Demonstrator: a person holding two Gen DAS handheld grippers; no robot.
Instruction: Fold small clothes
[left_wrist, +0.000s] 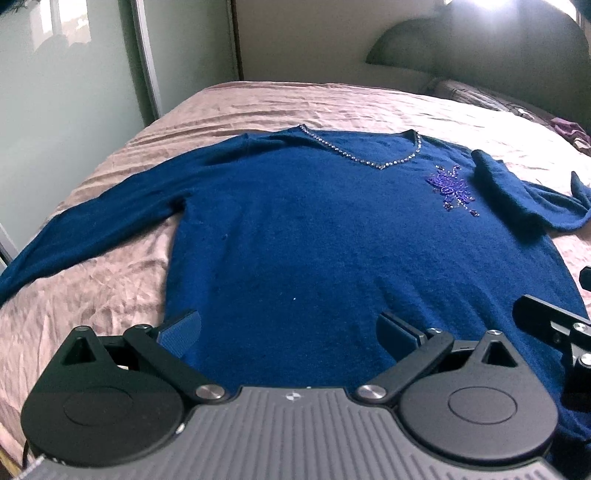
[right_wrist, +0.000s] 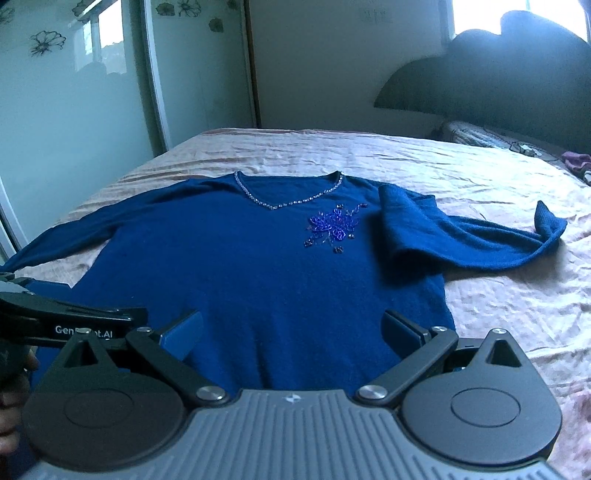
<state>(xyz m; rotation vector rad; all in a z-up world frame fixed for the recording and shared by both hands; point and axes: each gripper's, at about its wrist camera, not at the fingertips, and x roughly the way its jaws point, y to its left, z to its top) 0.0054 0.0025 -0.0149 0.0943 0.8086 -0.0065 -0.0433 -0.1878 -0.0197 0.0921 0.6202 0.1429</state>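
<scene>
Now we look at one blue sweater (left_wrist: 314, 229) lying flat on the bed (left_wrist: 332, 107), front side up, with its neck far from us and its bottom edge close to us. It has a shiny trim (right_wrist: 288, 201) round the neck and one bead flower (right_wrist: 334, 227) on the chest. It has two sleeves. The left sleeve (left_wrist: 85, 225) lies out straight to the side. The right sleeve (right_wrist: 461, 236) is bent and bunched, with its cuff turned up.

We think the folding has not begun yet. The sweater is spread out, and we are at the start of the first fold. Our left gripper (left_wrist: 290, 328) sits over the bottom edge, near the left corner. Its jaws are spread wide and hold nothing. Our right gripper (right_wrist: 291, 328) sits over the bottom edge too, nearer the right corner. Its jaws are also spread wide and hold nothing.

Next, we think each gripper needs to pinch some cloth. One good way is to tidy the bunched right sleeve first, then lay each sleeve over the chest. The knit looks soft and floppy, so we should pinch both layers and lift slowly.

Farther out we see one dark headboard (right_wrist: 487, 70), a pillow (right_wrist: 487, 138) and a small purple cloth (right_wrist: 576, 160) near it.
</scene>
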